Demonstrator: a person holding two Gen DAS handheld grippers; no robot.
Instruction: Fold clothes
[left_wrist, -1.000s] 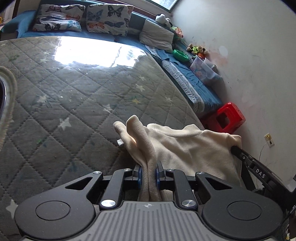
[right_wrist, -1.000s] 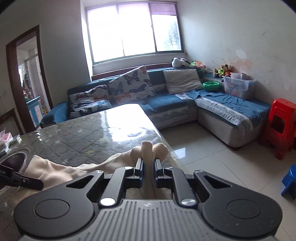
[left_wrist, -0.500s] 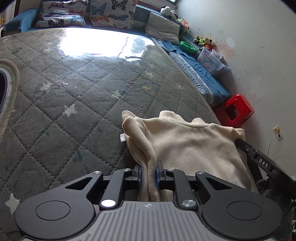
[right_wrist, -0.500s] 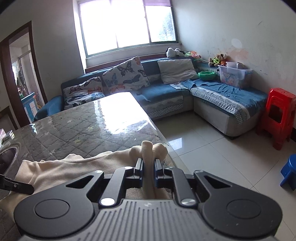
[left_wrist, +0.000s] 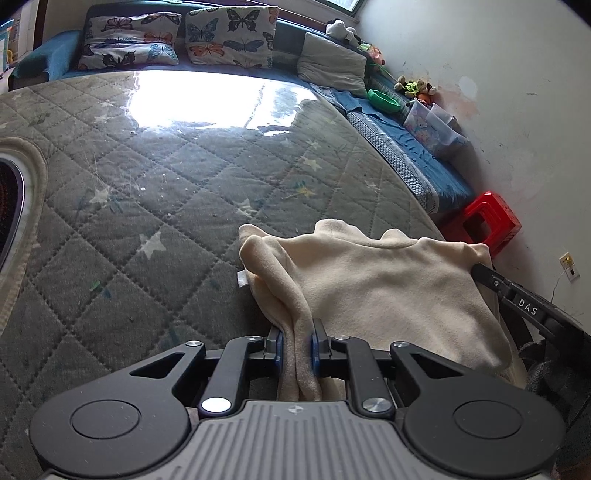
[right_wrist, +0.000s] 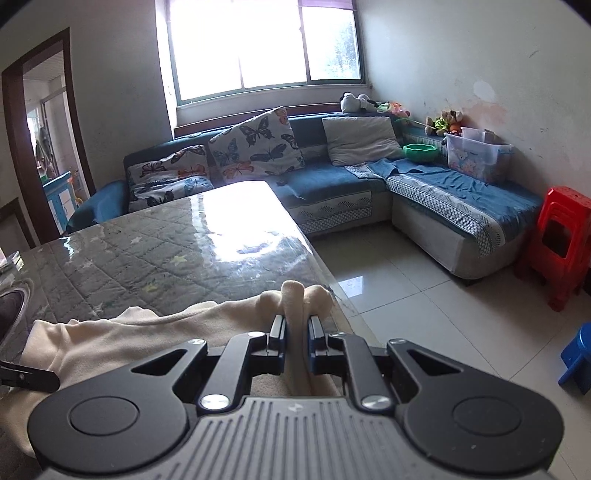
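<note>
The left claw (left_wrist: 297, 341) and the right claw (right_wrist: 296, 334) each pinched one bunched edge of the single cream garment (left_wrist: 384, 288), which lay spread between them at the quilted worktop's (left_wrist: 155, 192) near right corner.

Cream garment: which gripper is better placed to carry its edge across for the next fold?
Probably the left gripper: it pinches the cream garment with open table ahead; the right gripper sits at the table's edge.

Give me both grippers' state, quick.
Left gripper: shut on the garment.
Right gripper: shut on the garment, at its other end.
</note>
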